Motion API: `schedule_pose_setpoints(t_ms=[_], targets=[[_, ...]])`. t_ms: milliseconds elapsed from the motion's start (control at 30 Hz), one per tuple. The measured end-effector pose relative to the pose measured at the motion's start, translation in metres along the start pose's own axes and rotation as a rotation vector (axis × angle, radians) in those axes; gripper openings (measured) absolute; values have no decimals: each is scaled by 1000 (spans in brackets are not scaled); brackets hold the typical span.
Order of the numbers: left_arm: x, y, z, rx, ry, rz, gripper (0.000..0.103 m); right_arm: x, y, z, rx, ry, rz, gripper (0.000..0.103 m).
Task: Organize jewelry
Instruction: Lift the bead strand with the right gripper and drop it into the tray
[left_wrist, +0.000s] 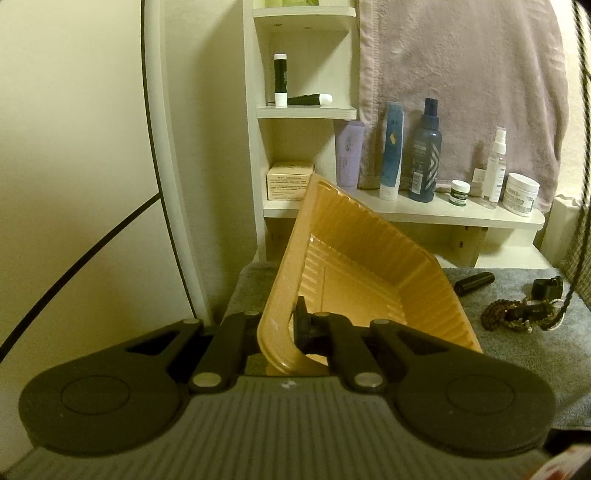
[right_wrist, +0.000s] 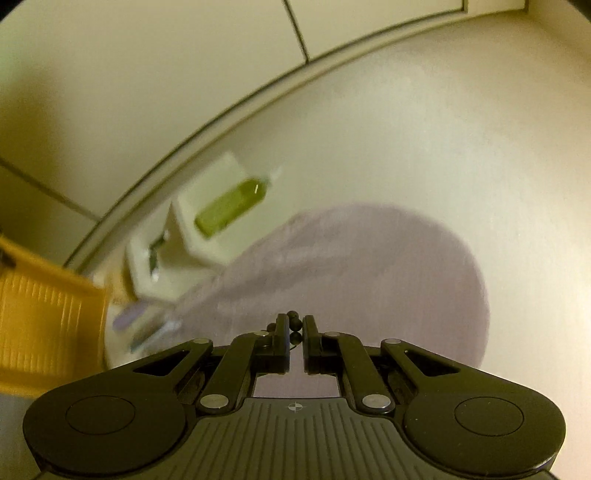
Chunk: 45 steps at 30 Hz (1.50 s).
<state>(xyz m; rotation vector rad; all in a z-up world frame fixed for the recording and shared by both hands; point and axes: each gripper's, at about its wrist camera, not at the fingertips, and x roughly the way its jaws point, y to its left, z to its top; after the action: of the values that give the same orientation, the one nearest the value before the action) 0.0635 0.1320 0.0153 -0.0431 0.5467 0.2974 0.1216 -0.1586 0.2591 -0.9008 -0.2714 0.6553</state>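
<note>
Tilting near left, tray (left_wrist: 354, 258) rim clamped by left gripper (left_wrist: 280, 332), blocks shelf (left_wrist: 443, 214) bottles; right gripper (right_wrist: 295, 328) pinches beads (right_wrist: 293, 317), towel (right_wrist: 369, 277) beyond.

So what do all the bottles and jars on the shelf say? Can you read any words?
No words can be read here.
Purple tube: print too small.
Blue tube: only a yellow mark, letters blurred.
Dark spray bottle: label blurred.
White jar: print too small.
Cream box: lines of print, unreadable.
The right wrist view is blurred: nothing to read.
</note>
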Motion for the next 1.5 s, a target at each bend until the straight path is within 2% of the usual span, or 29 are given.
schedule_pose_setpoints(t_ms=[100,233,400,533,700,967,1100,1300,1500], targets=[[0,1,-1,-2,-3,-2,5,9,-9,22,27,-60,11,6],[0,2,-1,-4,-1,-5,5,24,-5,45,60,-121,67,6],[1,3,0,-10,2,-8,6,53,21,52,40,-100,161,6],[1,5,0,-14,5,-15,6,78,48,39,13,-41,270,6],[2,6,0,-14,8,-19,6,109,90,18,-69,21,462,6],[2,6,0,-25,9,-23,6,133,142,-3,-208,6,698,6],[4,8,0,-32,14,-27,6,140,173,-21,-297,40,798,6],[4,10,1,-38,17,-33,6,145,208,-53,-351,109,888,6],[5,11,1,-48,21,-33,6,153,224,-70,-306,144,921,6]])
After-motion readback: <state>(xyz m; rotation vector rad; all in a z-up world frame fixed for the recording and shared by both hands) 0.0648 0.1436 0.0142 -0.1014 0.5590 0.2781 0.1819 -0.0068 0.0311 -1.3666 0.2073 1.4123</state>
